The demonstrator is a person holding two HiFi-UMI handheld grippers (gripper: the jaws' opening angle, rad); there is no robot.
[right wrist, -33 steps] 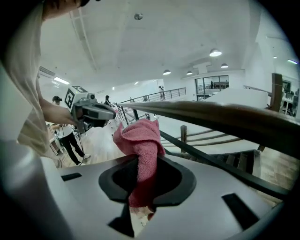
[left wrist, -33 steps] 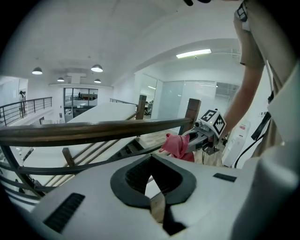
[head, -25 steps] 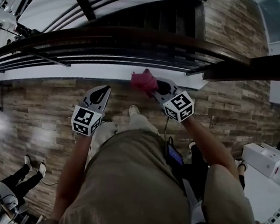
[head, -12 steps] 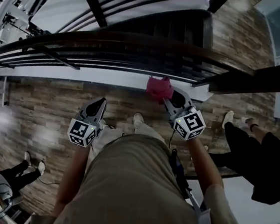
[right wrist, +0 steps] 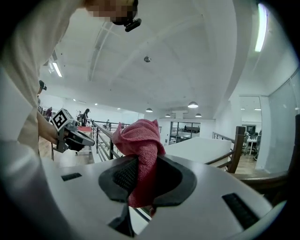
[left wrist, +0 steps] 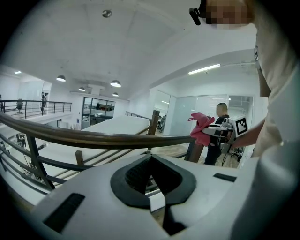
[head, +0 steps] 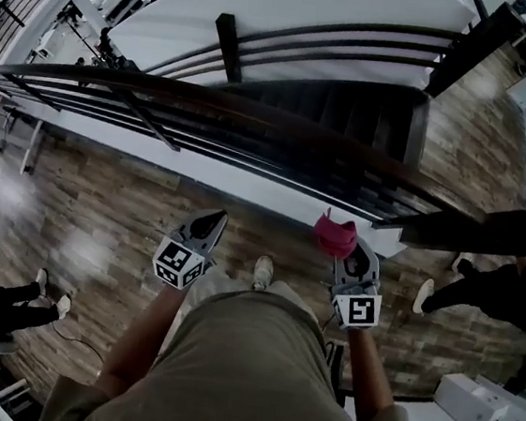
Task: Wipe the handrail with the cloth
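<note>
The dark wooden handrail (head: 255, 112) curves across the head view from the left edge to a thick post (head: 487, 230) at the right. It also crosses the left gripper view as a brown rail (left wrist: 93, 138). My right gripper (head: 350, 250) is shut on a bunched pink cloth (head: 334, 234), held on the near side of the rail and apart from it. The cloth (right wrist: 140, 140) stands up between the jaws of the right gripper (right wrist: 140, 165). My left gripper (head: 211, 222) is shut with nothing in it, also short of the rail. From the left gripper (left wrist: 151, 161) the cloth (left wrist: 200, 129) shows at the right.
Dark stairs (head: 351, 102) drop away beyond the rail, with thinner rails (head: 278, 164) below the handrail. A person (head: 499, 288) stands at the right on the wood floor and others sit at the lower left (head: 7, 303). A white box (head: 481, 409) lies at the lower right.
The head view has swung, so the rail now runs slanted. My right gripper with the cloth has shifted right and nearer my body. The left gripper stays shut beside it.
</note>
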